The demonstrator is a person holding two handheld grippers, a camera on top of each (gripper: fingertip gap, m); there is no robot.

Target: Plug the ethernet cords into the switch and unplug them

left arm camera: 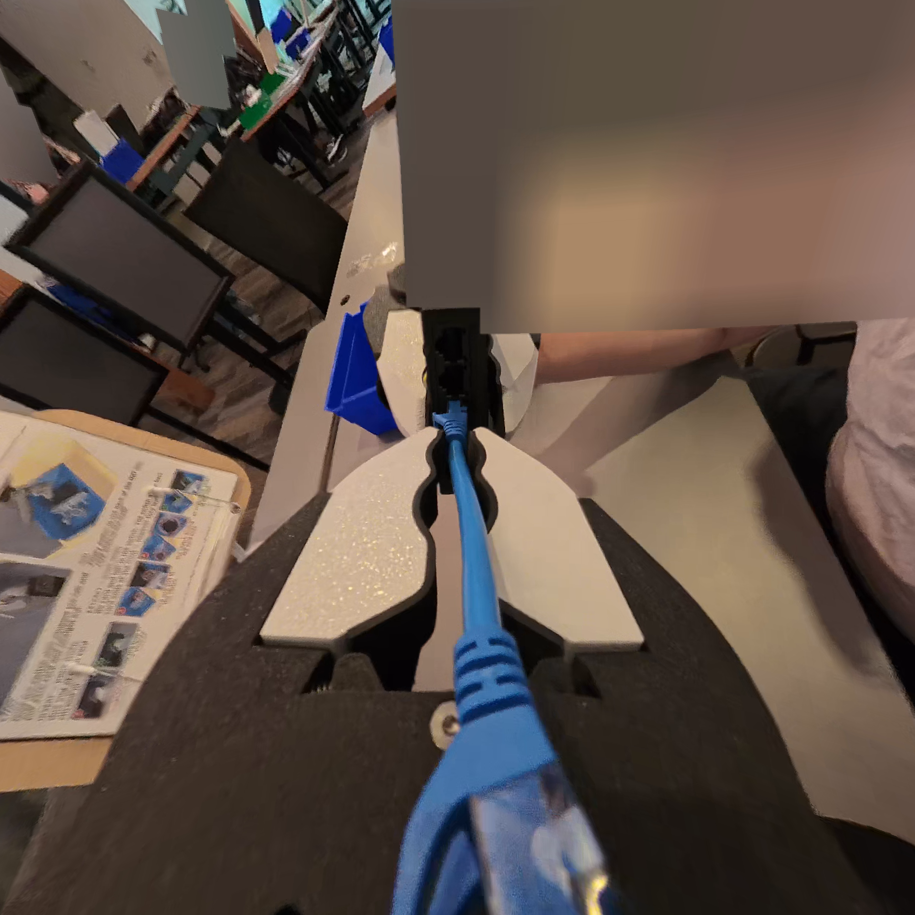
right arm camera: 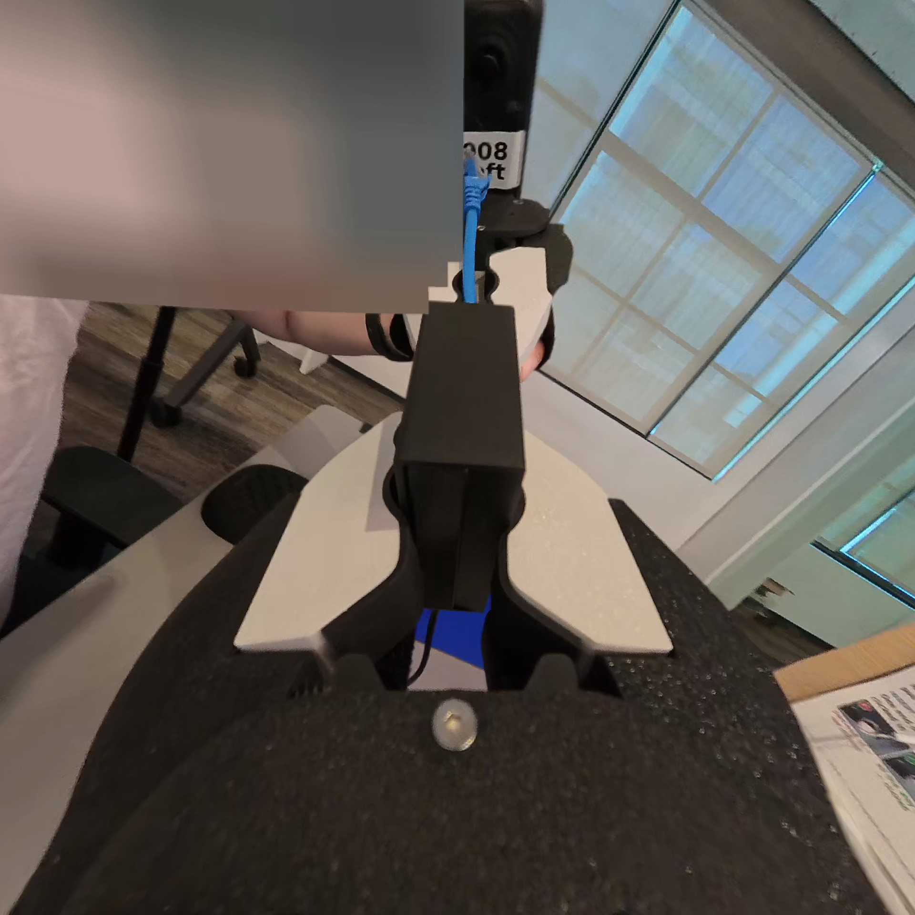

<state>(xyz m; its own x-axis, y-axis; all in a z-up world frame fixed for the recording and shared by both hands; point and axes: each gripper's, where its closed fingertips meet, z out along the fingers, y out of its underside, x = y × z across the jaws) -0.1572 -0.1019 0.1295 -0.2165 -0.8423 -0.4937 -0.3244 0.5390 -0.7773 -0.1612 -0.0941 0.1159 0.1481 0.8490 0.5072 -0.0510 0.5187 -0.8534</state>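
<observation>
The flat, pale grey desk (left arm camera: 693,495) holds a small blue plastic bin (left arm camera: 359,391) near its far edge. A tan cardboard sheet (left arm camera: 64,762) with a printed paper page (left arm camera: 114,559) on top lies at the side.

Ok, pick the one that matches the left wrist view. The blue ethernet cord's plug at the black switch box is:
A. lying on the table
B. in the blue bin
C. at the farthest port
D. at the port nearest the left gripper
D: the blue ethernet cord's plug meets the black switch box at its nearest port, and the two ports beyond look empty.
</observation>
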